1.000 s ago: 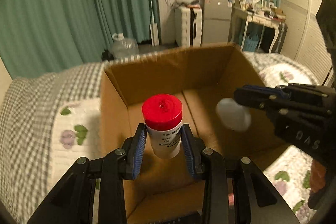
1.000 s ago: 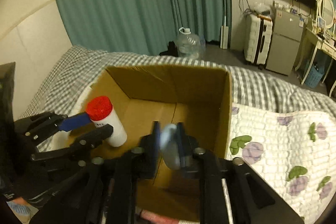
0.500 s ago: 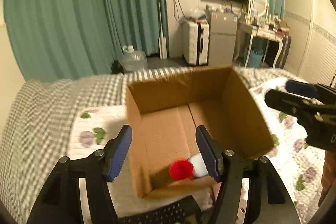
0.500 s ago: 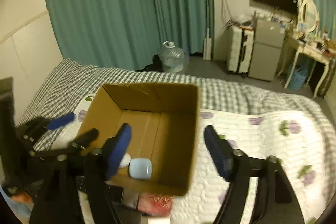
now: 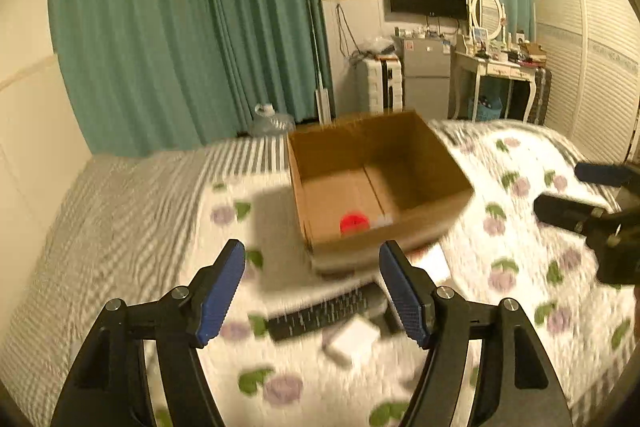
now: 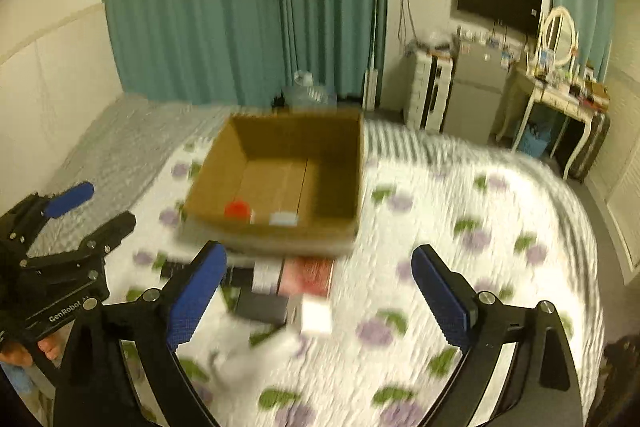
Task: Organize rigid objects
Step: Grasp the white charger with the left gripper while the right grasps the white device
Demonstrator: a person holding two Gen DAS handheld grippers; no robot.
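An open cardboard box [image 5: 404, 151] [image 6: 340, 171] stands on the bed. A red-capped white bottle [image 5: 354, 223] [image 6: 239, 209] and a small pale blue case [image 6: 283, 218] lie inside near its front wall. My left gripper [image 5: 312, 267] is open and empty, held back from the box above the quilt. My right gripper [image 6: 320, 267] is open and empty too, also short of the box. Each gripper shows in the other's view, the right one [image 5: 576, 191] at the right edge and the left one [image 6: 88, 207] at the left edge. Both views are motion-blurred.
Loose items lie on the floral quilt [image 6: 460, 267] in front of the box: a black keyboard-like bar [image 5: 320, 315], a white block [image 5: 352, 339] [image 6: 316, 315], a dark box [image 6: 260, 305], a red packet [image 6: 308, 275], a pale blurred thing [image 6: 256, 355]. Curtains, fridge and dressing table stand behind.
Both grippers opened and let the bottle and the blue case fall into the box. Both then pulled back and up, away from the box, bringing the items on the quilt into view.
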